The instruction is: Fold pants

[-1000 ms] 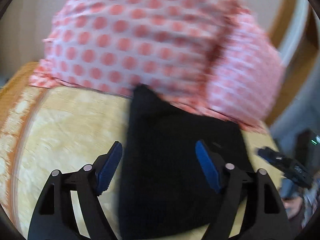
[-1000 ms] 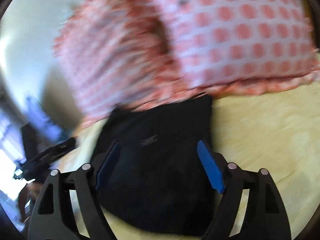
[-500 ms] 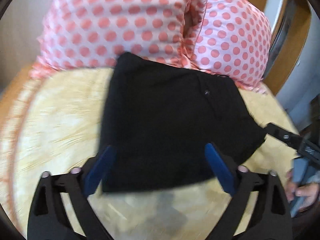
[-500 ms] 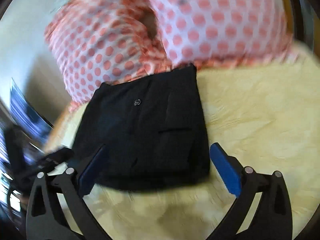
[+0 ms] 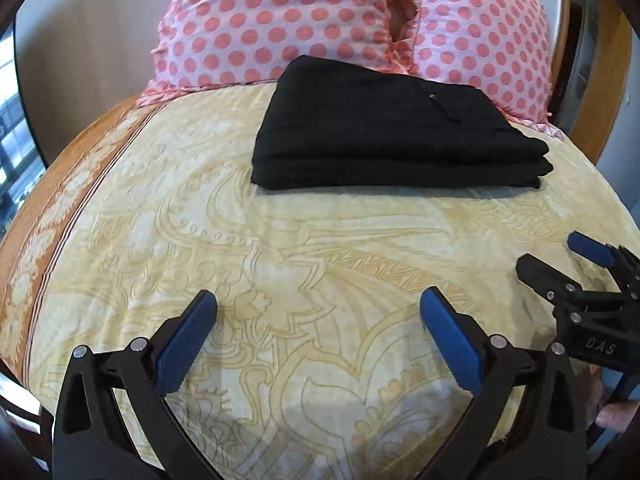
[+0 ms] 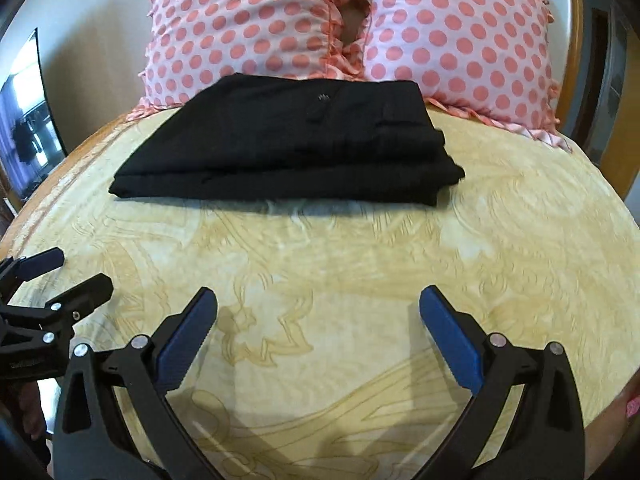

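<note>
The black pants (image 5: 384, 132) lie folded into a flat rectangular stack on the yellow patterned bedspread (image 5: 280, 264), just in front of the pillows; they also show in the right wrist view (image 6: 296, 140). My left gripper (image 5: 318, 308) is open and empty, well back from the pants over bare bedspread. My right gripper (image 6: 318, 304) is open and empty, also well back from the stack. The right gripper shows at the right edge of the left wrist view (image 5: 560, 258), and the left gripper at the left edge of the right wrist view (image 6: 78, 270).
Two pink pillows with coral dots (image 5: 288, 16) (image 6: 460, 36) lean against the headboard behind the pants. An orange border (image 5: 52, 216) runs along the bedspread's left side. A wooden bed frame (image 5: 616, 64) rises at the right. A dark screen (image 6: 28, 120) hangs on the left wall.
Both grippers have pulled back from the folded pants toward the near end of the bed. The pants stay folded by the pillows. Both jaws stay open.
</note>
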